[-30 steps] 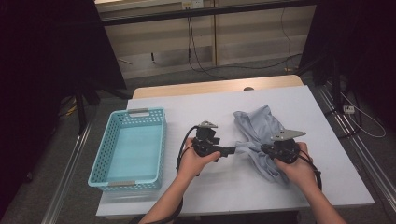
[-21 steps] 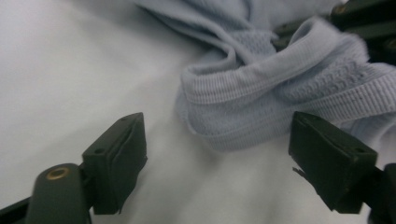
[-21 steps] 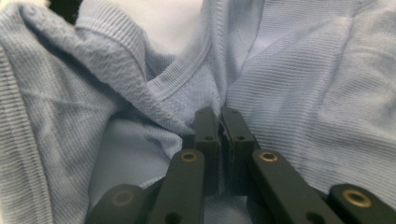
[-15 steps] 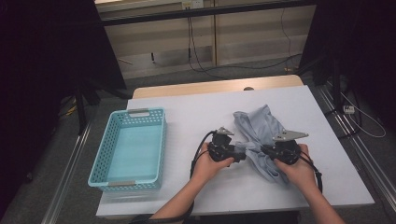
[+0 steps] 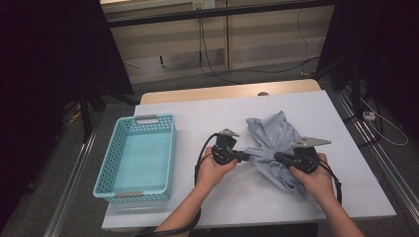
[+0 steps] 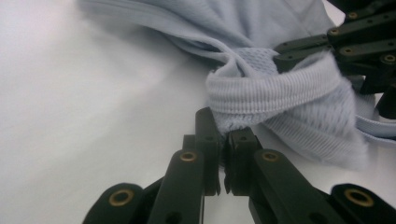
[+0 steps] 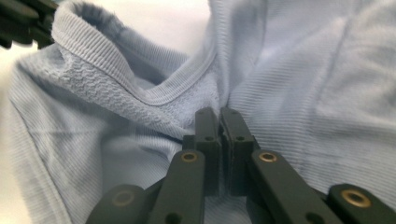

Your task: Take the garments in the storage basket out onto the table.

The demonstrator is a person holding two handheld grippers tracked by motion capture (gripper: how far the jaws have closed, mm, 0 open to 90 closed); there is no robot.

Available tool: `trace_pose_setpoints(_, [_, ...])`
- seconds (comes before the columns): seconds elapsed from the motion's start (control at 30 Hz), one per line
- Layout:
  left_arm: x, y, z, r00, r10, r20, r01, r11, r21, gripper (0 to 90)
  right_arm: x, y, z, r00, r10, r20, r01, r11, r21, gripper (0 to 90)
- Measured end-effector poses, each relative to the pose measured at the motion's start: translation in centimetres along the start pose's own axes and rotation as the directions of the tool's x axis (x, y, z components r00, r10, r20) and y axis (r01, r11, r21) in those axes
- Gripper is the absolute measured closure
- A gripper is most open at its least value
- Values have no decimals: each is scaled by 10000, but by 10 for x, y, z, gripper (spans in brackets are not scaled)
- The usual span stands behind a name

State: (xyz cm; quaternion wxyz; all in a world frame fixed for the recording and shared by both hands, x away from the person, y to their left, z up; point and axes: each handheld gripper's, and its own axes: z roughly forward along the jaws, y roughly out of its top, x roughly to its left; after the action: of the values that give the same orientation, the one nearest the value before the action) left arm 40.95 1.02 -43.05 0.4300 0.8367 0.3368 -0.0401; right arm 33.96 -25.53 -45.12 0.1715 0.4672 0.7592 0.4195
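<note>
Pinching the ribbed hem of the pale blue garment [image 6: 280, 100], my left gripper [image 6: 223, 140] has just been closing, and its two black jaws now stand together with a fold of that knit caught between their tips. In the left gripper view the ribbed band curls up right above my jaws, with mesh-like fabric bunched behind it, and my other gripper's black links show at the upper right, biting into the same bundle.

My right gripper [image 7: 220, 123] is clamped too: in the right gripper view its jaws meet on the cloth where a ribbed edge runs into a textured panel, and smoother ribbed fabric spreads away to the right.

From the high view, my left gripper [image 5: 245, 156] sits at the garment's left edge and my right gripper [image 5: 277, 158] just beside it, on the near part of the cloth, so both tips face each other with a short stretch of fabric between them. My left hand [image 5: 213, 168] and right hand [image 5: 314, 175] wrap the gripper bodies, and a black cable loops from each one.

The garment [image 5: 272, 133] lies crumpled on the white tabletop [image 5: 197, 123], right of the middle, nearer the right edge than the left. A light blue perforated basket [image 5: 111, 163] stands well apart from it, along the tabletop's left edge toward the near left corner.
</note>
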Motion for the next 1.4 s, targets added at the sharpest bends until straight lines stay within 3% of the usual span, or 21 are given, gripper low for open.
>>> trace_pose_setpoints(0.07, [4,1,-10,9998,-93,-168,91,9999,-118,864,2,2,-2,10000,0,-55,0,10000,-93,876])
trace_pose_setpoints(0.2, [11,6,-33,9983,-271,-508,249,9987,-434,865,11,6,-3,9969,274,-733,-284,9995,-121,878])
trace_pose_setpoints(0.27, [14,9,-46,9968,-327,-728,274,9970,-726,865,19,8,-4,9906,434,-1296,-455,9989,-133,879])
trace_pose_setpoints(0.37, [19,12,-60,9946,-362,-977,269,9952,-943,865,34,11,-3,9830,256,-1820,-294,9994,-185,875])
trace_pose_setpoints(0.4, [21,12,-63,9941,-383,-1012,294,9956,-886,865,37,13,-2,9817,141,-1901,-192,9995,-250,856])
trace_pose_setpoints(0.5, [24,12,-66,9930,-426,-1105,322,9951,-935,865,38,25,1,9871,-527,-1514,446,9974,-564,712])
trace_pose_setpoints(0.57, [24,12,-68,9922,-338,-1196,230,9956,-903,865,32,36,5,9931,-718,-925,650,9951,-747,598])
trace_pose_setpoints(0.63, [25,13,-69,9922,-374,-1189,264,9954,-925,865,23,46,11,9951,-707,-690,643,9938,-907,585])
trace_pose_setpoints(0.67, [26,13,-70,9920,-396,-1196,278,9947,-990,865,18,52,14,9957,-873,-301,841,9920,-946,512])
trace_pose_setpoints(0.73, [29,12,-72,9921,-454,-1172,346,9951,-928,865,7,62,22,9971,-735,200,750,9937,-837,432])
trace_pose_setpoints(0.77, [30,12,-72,9914,-470,-1219,364,9954,-882,865,2,67,25,9968,-698,382,728,9939,-824,421])
trace_pose_setpoints(0.83, [33,11,-73,9911,-528,-1223,424,9954,-861,865,-7,76,33,9934,-777,846,843,9935,-764,312])
trace_pose_setpoints(0.93, [35,10,-73,9903,-557,-1276,458,9958,-796,865,-21,84,45,9888,-623,1354,688,9966,-443,281])
trace_pose_setpoints(1.03, [36,10,-74,9901,-532,-1302,445,9966,-688,865,-33,87,59,9935,-30,1135,74,9992,-387,268])
trace_pose_setpoints(1.17, [38,9,-74,9880,-652,-1399,567,9963,-642,865,-47,87,75,9917,77,1282,-28,9993,-382,277])
trace_pose_setpoints(1.2, [39,8,-75,9877,-631,-1429,552,9967,-589,865,-51,86,80,9942,158,1059,-133,9996,-235,278])
trace_pose_setpoints(1.27, [41,8,-76,9855,-739,-1530,654,9961,-595,865,-56,83,87,9939,160,1087,-184,9996,209,274])
trace_pose_setpoints(1.3, [42,8,-76,9850,-720,-1565,642,9965,-541,865,-58,80,90,9960,123,885,-164,9988,458,314])
trace_pose_setpoints(1.33, [43,8,-77,9842,-763,-1599,685,9962,-534,865,-60,77,92,9956,319,877,-380,9968,698,309])
trace_pose_setpoints(1.4, [44,10,-79,9826,-810,-1669,719,9956,-600,866,-64,71,94,9957,834,411,-873,9905,1063,422])
